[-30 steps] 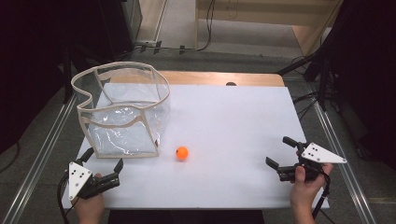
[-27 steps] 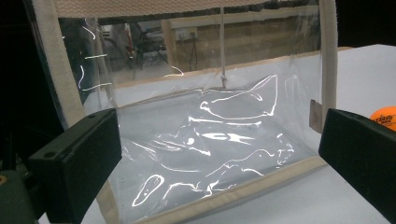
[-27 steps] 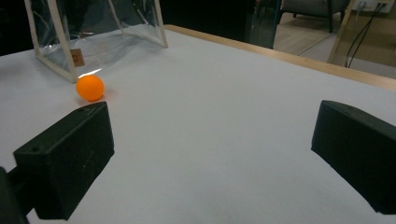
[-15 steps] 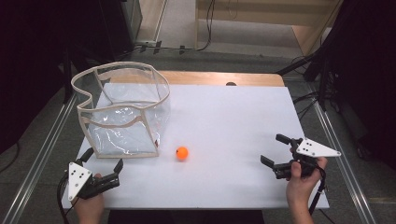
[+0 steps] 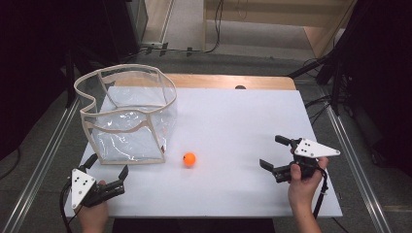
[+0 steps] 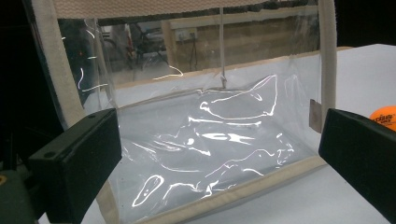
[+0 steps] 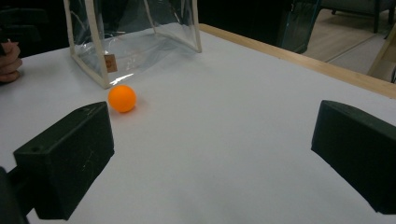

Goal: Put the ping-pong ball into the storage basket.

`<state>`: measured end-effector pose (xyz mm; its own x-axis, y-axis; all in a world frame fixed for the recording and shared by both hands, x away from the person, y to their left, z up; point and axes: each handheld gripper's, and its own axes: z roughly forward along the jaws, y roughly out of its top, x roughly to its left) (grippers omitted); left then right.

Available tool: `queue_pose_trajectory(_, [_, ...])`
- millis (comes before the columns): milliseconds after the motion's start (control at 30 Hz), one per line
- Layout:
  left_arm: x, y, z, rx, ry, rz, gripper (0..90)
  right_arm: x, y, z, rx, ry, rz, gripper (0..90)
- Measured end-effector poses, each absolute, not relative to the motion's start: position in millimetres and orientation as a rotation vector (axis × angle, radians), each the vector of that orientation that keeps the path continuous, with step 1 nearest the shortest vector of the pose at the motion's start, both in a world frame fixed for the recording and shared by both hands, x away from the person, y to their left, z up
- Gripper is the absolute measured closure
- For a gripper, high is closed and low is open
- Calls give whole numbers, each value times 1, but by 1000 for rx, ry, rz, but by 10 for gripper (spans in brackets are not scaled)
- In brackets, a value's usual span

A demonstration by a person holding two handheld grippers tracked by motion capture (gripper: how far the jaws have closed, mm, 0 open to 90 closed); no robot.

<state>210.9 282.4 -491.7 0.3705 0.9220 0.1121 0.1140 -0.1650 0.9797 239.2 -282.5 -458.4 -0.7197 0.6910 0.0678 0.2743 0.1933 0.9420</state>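
A: Left to right. Left gripper (image 5: 106,179) sits at the table's (image 5: 233,121) 7 o'clock corner, jaws spread wide, nothing between them. It faces the clear bag (image 5: 127,116) from just in front.

B: Bag contents?

A: Nothing visible inside. Through the left gripper view the clear plastic shows only creases and glare. The bag stands upright, mouth open to the top, cloth-trimmed edges, at about 10 o'clock on the table.

B: Ball?

A: Orange ball (image 5: 189,158) lies on the bare white top, just off the bag's near right corner, not touching it, roughly 6 o'clock from table centre. It looks like a ping-pong ball: very light, hard, smooth shell, likely to roll or squirt out under a pinch. Best taken across its middle, jaws level, closing gently.

B: Bag handling?

A: Thin, floppy walls; the stiffer trim is the better place to hold.

B: Right side?

A: Right gripper (image 5: 277,155) at 4 o'clock, jaws released and wide, empty, aimed toward the ball, well apart from it.
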Motion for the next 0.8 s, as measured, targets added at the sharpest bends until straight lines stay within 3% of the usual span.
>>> queue_pose_trajectory(800, [211,282,-492,1577,951,962,0,261,-249,-451,831,2197,1534,0])
